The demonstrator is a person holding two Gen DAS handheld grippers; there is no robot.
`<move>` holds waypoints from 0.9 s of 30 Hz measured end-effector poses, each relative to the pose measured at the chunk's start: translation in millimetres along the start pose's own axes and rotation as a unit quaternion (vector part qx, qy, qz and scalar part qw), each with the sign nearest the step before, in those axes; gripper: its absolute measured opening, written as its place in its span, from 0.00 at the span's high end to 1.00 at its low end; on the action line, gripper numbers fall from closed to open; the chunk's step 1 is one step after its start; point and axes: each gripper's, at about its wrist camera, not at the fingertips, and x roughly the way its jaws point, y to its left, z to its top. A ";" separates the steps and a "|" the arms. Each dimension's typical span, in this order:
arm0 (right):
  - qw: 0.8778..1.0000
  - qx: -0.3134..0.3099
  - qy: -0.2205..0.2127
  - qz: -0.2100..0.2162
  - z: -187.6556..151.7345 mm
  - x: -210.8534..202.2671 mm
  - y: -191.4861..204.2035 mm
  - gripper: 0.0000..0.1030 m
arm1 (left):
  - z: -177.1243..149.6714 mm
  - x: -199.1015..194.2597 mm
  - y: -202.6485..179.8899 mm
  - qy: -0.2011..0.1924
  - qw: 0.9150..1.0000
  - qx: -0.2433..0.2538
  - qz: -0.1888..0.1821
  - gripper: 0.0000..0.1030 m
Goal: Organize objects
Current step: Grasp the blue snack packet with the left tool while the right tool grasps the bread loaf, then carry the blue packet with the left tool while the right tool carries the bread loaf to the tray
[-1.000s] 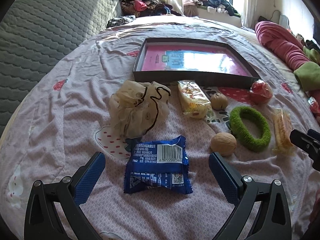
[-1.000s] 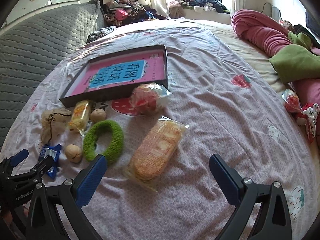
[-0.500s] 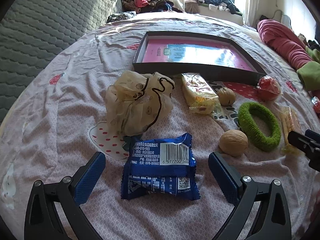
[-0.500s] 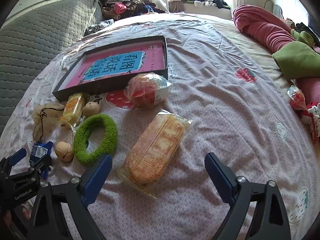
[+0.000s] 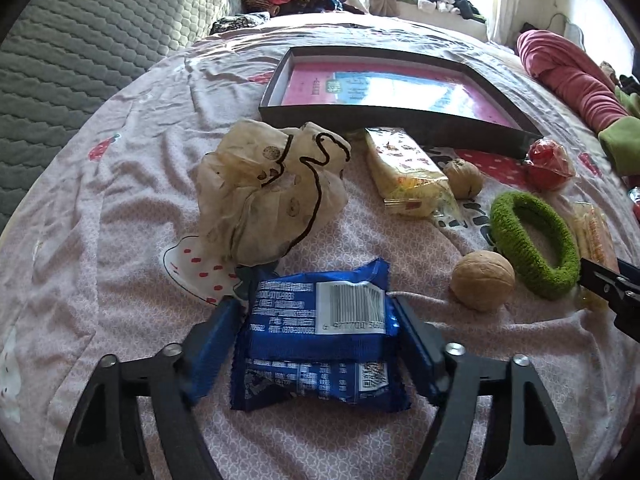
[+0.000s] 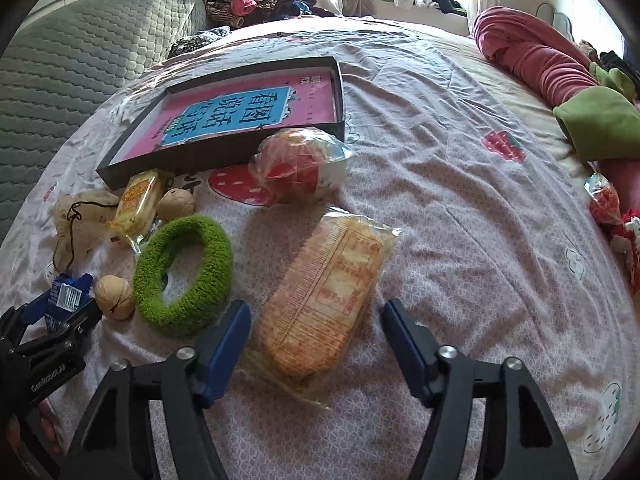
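Both grippers are closing in on snacks at once, so the step in hand looks like a double pick-up. The left gripper (image 5: 316,322) is closing around the blue snack packet (image 5: 320,340) lying on the bed (image 5: 120,200); its pads are right at the packet's side edges, apparently just touching the crinkled wrapper (firm squeeze not yet evident). The right gripper (image 6: 316,328) is closing too, with the orange cracker pack (image 6: 324,304) between its pads; a gap is showing on both sides, so nothing grasped yet.

Next move, as a judgement: finishing both closures, lifting, then carrying toward the black tray (image 6: 224,152) with the pink book inside, the likely destination.

Clutter is sitting around: a walnut (image 5: 482,286) just beside the left gripper's right finger, a green scrunchie (image 6: 184,276) near the right gripper's left finger, a cream drawstring pouch (image 5: 272,192) touching the blue packet's far edge. A yellow snack bar (image 5: 404,172), second walnut (image 5: 464,178) and red wrapped snack (image 6: 296,168) are lying along the tray's front wall, partly blocking a low approach (lifting over them seems needed).
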 end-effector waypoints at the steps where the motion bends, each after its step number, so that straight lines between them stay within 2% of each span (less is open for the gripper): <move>1: 1.000 -0.002 0.000 0.002 -0.2 0.0 0.7 0.40 | 0.5 0.2 -0.5 0.002 1.000 0.000 0.001 0.27; 10: 1.000 0.012 0.000 0.010 -0.3 -1.4 -5.6 0.58 | 1.4 -0.1 2.6 0.012 0.999 -0.011 -0.028 0.41; 19: 1.000 0.010 -0.004 0.022 -0.6 -8.0 -7.1 0.59 | -1.0 -7.6 2.3 0.006 0.999 -0.012 -0.038 0.45; 27: 0.999 0.008 -0.014 0.035 -3.5 -23.9 -5.2 0.59 | 0.4 -20.9 -3.4 -0.008 0.999 -0.010 -0.032 0.45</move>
